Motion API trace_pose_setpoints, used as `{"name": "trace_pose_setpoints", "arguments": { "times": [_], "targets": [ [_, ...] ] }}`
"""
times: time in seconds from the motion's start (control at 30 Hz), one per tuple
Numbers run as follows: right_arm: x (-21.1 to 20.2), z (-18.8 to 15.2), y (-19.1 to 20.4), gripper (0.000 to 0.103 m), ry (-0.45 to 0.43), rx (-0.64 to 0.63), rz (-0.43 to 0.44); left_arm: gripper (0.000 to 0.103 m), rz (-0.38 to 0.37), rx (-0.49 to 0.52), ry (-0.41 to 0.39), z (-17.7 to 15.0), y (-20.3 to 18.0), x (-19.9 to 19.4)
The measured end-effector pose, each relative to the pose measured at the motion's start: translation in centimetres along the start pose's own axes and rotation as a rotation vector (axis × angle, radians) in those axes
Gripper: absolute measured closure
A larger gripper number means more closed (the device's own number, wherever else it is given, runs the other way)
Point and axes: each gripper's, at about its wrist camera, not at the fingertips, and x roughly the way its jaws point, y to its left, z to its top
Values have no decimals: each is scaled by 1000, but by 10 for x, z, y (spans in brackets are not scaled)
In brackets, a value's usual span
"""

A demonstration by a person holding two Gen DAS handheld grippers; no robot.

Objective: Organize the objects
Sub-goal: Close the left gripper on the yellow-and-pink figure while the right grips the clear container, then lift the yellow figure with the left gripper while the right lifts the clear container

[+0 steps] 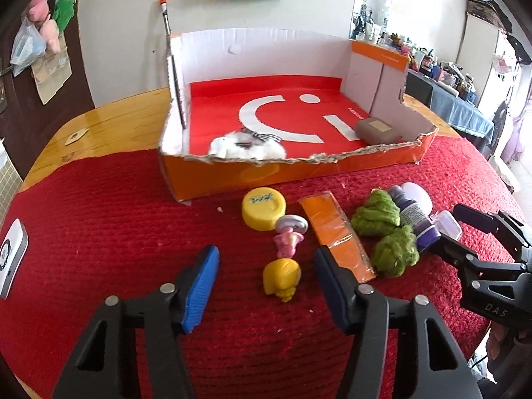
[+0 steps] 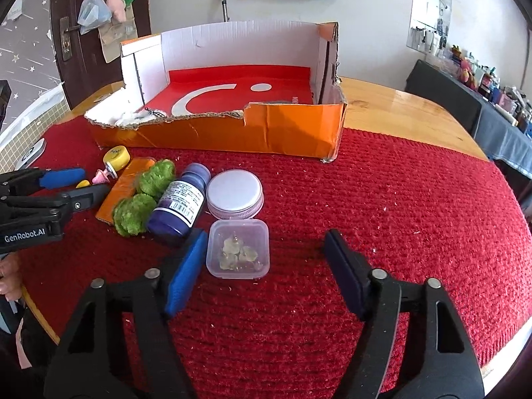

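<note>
Hovering with jaws spread and empty, the left gripper (image 1: 266, 269) straddles the yellow toy (image 1: 282, 279), seemingly lined up to grab it. The right gripper (image 2: 266, 266), equally unclenched, brackets the clear case (image 2: 237, 248); both lie on the cloth (image 2: 399, 216) before the box (image 2: 232, 133).

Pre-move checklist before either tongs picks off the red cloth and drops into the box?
1. Left tongs open: ok.
2. Yellow figurine lies between left tongs' fingers: ok.
3. Right tongs open: ok.
4. Clear plastic case sits between right tongs' fingers, near the blue one: ok.
5. Orange cardboard box has bare floor; white plush and brown case already inside: ok.
6. Clear plastic case lid latched: cannot tell.
</note>
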Motion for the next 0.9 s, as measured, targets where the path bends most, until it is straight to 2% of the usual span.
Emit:
{"name": "trace_pose_setpoints", "arguments": {
  "times": [0.2, 0.27, 0.3, 0.33, 0.37, 0.6, 0.9],
  "targets": [
    [-1, -2, 0, 51, -18, -1, 16, 53, -17, 0, -28, -2, -3, 0],
    [-2, -2, 0, 55, -25, -3, 25, 65, -33, 3, -38, -4, -4, -1],
    [-2, -3, 0, 59, -28, -4, 29, 70, -46, 4, -40, -5, -4, -2],
    [-2, -3, 0, 63, -31, -3, 34, 78, -53, 4, -41, -5, -5, -2],
    [-2, -4, -1, 69, -33, -1, 39, 82, -63, 1, -42, -5, -5, -3],
    [-7, -6, -2, 70, -49, -5, 70, 82, -76, -19, -57, -7, -6, -9],
    [-29, 2, -2, 70, -100, -7, 76, 82, -71, -6, -124, -5, -10, -38]
  ]
}}
